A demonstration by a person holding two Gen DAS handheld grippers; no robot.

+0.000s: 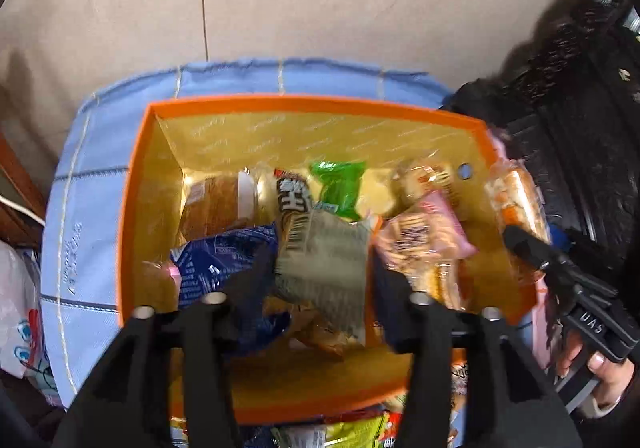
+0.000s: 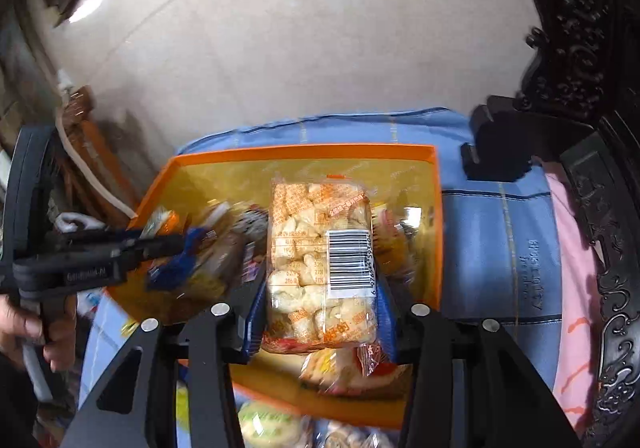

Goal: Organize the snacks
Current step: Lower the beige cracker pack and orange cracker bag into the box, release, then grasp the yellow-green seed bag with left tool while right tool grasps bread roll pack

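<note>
Right tool [image 2: 320, 312] is clenched on a clear rice-cracker pack [image 2: 320, 268], held over the orange box [image 2: 304, 152] at frame centre. Left tool [image 1: 320, 280] grips a grey-green packet [image 1: 324, 260] inside that box. Packs should be lowered flat into free gaps, then released; neighbours should not be crushed.

left wrist: we looked steeply down, close above the orange box [image 1: 132, 207] | right wrist: same, from its right | shared: box [image 2: 436, 215] interior
</note>
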